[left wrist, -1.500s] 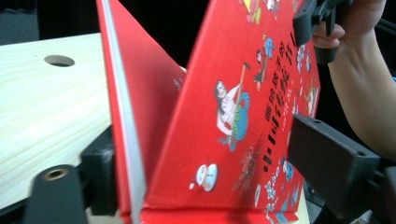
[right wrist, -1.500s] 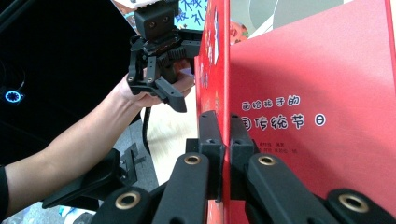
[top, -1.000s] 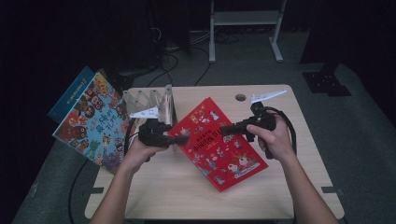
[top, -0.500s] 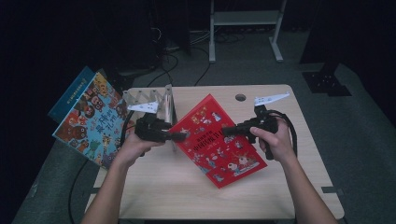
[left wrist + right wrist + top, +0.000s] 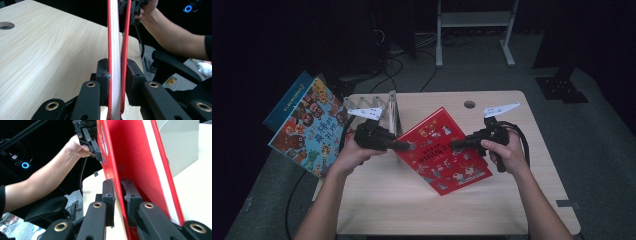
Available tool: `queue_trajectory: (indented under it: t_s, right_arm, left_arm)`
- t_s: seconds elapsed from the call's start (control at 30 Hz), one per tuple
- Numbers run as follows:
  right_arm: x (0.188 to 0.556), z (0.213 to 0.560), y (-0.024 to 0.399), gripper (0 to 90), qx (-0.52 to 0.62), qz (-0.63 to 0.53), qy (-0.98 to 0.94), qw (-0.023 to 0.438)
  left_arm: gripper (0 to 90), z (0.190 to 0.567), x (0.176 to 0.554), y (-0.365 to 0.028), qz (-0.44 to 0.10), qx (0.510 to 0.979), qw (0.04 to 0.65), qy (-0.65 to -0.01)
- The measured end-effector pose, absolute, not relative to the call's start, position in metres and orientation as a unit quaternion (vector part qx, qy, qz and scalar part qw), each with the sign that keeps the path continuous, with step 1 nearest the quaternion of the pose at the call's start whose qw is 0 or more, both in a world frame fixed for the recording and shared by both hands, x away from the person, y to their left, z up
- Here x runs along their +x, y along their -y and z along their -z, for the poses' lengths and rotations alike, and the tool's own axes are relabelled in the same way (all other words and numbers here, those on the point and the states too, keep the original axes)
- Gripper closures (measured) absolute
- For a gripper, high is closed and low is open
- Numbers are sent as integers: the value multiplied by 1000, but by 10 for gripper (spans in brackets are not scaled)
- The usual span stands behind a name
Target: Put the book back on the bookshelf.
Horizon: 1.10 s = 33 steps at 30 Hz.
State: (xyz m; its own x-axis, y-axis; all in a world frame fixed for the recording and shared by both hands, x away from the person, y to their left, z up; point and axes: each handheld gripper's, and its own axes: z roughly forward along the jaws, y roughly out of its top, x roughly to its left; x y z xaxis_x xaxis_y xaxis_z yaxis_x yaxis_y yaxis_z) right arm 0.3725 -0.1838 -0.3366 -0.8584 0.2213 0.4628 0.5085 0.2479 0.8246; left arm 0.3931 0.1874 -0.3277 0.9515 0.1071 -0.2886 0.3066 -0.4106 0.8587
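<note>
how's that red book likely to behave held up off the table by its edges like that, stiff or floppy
Probably fairly stiff: the red book spans between the left tool and right tool without sagging. Its glossy-looking cover may slip. The right tool seems to pinch one cover only, so it could swing open.

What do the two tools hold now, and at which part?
Both hold the red book. The left tool, whose jaws have just been closing, clamps one edge; the right tool grips its cover at the opposite edge.
</note>
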Motion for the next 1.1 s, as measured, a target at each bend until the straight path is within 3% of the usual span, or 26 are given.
queue_trajectory:
  t_s: [0.9, 1.1]
  right_arm:
    - [374, 349, 171, 732, -211, 485, 843, 96]
    - [375, 354, 166, 681, -205, 465, 855, 98]
  left_arm:
    - [788, 289, 388, -169, 70, 874, 467, -118]
    - [793, 285, 387, -166, 61, 878, 460, -119]
